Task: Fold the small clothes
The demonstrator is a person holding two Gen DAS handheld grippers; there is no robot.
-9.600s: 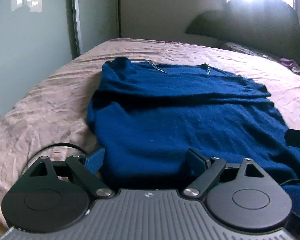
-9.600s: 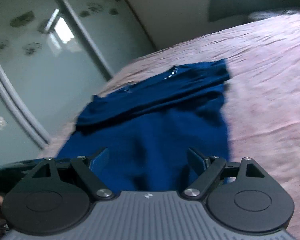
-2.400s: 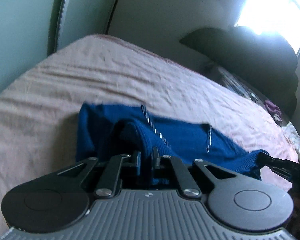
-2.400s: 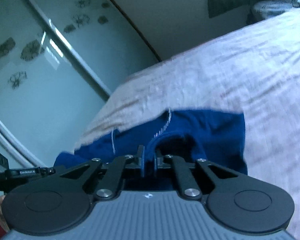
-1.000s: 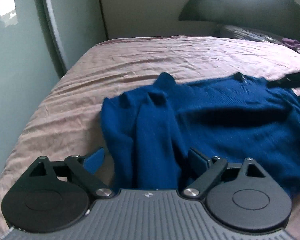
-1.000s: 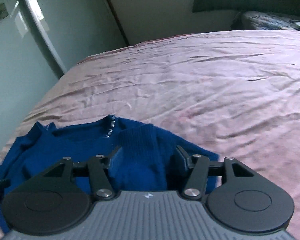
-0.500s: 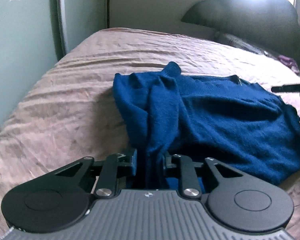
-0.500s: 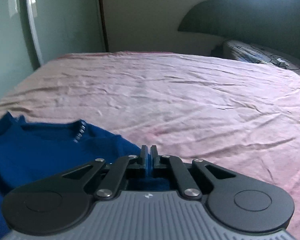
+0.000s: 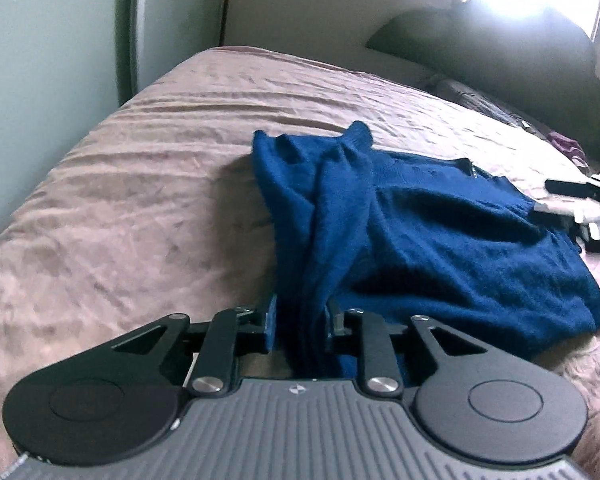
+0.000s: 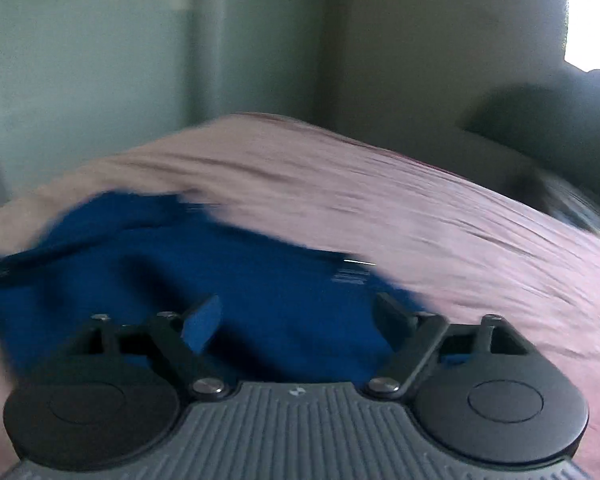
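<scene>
Left tool [image 9: 299,326] pinches a bunched fold of the blue sweater [image 9: 440,240] at lower centre; right tool [image 10: 296,320] hovers spread wide over it on the bed [image 9: 140,200].

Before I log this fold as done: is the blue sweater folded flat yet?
Not yet. The blue sweater lies bunched on the bed, one strip pinched in the left gripper.
</scene>
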